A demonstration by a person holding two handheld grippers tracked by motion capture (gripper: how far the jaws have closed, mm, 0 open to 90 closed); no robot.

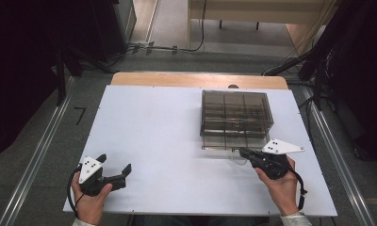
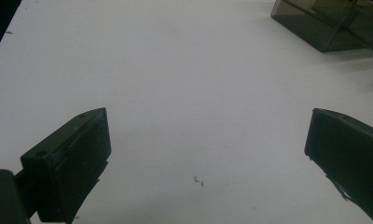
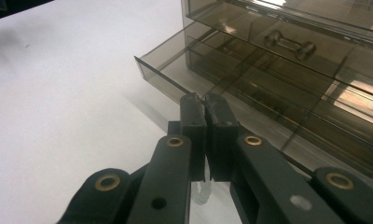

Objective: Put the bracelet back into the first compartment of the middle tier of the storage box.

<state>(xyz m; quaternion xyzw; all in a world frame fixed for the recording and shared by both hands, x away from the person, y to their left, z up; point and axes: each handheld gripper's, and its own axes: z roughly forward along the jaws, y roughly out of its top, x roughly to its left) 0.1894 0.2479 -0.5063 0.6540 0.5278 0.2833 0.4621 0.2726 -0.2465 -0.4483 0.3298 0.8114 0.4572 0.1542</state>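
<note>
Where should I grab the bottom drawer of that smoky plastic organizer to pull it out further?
Grip the small clear handle at the middle of the lower drawer's front wall, coming from the near table edge. The right gripper is already shut there. The front is flat and smooth elsewhere, so the handle looks like the only purchase.

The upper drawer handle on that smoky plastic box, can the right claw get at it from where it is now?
Probably yes. The right claw is shut at the open bottom drawer, and the upper drawer handle sits just above with nothing between them.
</note>
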